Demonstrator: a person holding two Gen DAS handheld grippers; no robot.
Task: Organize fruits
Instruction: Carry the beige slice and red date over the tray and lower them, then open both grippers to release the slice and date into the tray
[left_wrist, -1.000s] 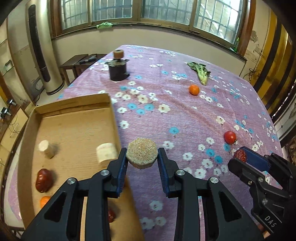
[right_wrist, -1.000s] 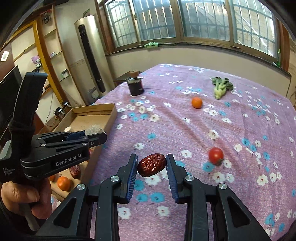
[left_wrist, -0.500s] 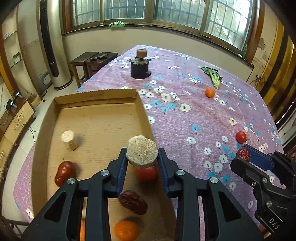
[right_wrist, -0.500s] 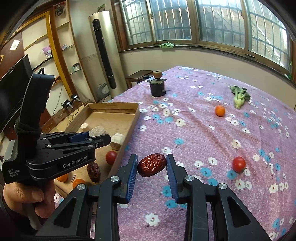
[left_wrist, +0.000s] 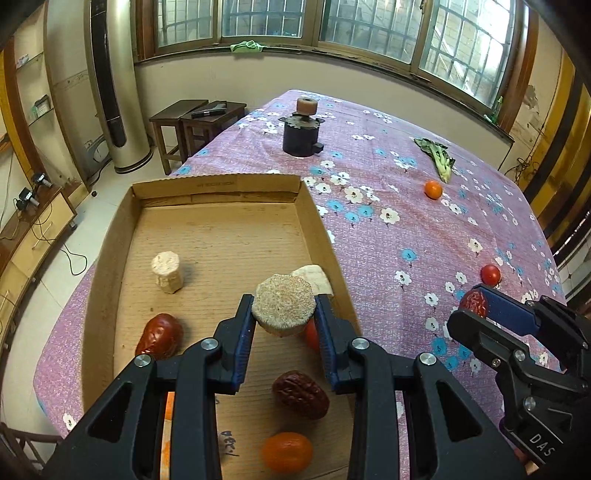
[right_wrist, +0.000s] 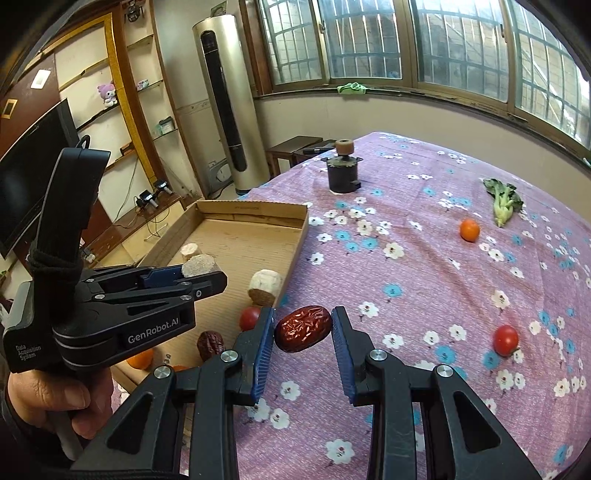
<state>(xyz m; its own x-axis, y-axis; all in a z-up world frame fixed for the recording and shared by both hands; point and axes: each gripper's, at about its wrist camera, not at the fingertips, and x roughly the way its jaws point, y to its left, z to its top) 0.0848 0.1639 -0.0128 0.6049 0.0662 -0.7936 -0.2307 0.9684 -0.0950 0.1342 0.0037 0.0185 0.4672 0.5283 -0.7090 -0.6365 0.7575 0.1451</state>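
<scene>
Since a second ago both grippers have slid sideways, so the cardboard box (left_wrist: 221, 236) now fills the lower left of the left wrist view.

Nearest us there, our left gripper (left_wrist: 283, 314) is clamped on a tan, rough-faced round piece (left_wrist: 283, 304), held above the box floor. Only this view shows the box's near end: an orange fruit (left_wrist: 287, 452), a dark wrinkled date (left_wrist: 301, 394), a second date (left_wrist: 159, 336) at lower left, and a pale cylinder (left_wrist: 167, 271) farther in.

In the right wrist view our right gripper (right_wrist: 303, 330) is closed on a glossy red date (right_wrist: 303, 328), held over the flowered bench (right_wrist: 406, 258) just right of the box's edge. Only here do we see the hand (right_wrist: 55, 402) on the left gripper's handle.

Farther out on the bench lie a red tomato (right_wrist: 506, 339), an orange (right_wrist: 469, 229), then a leafy green (right_wrist: 504, 201) and a dark pot-like object (right_wrist: 343, 173).
</scene>
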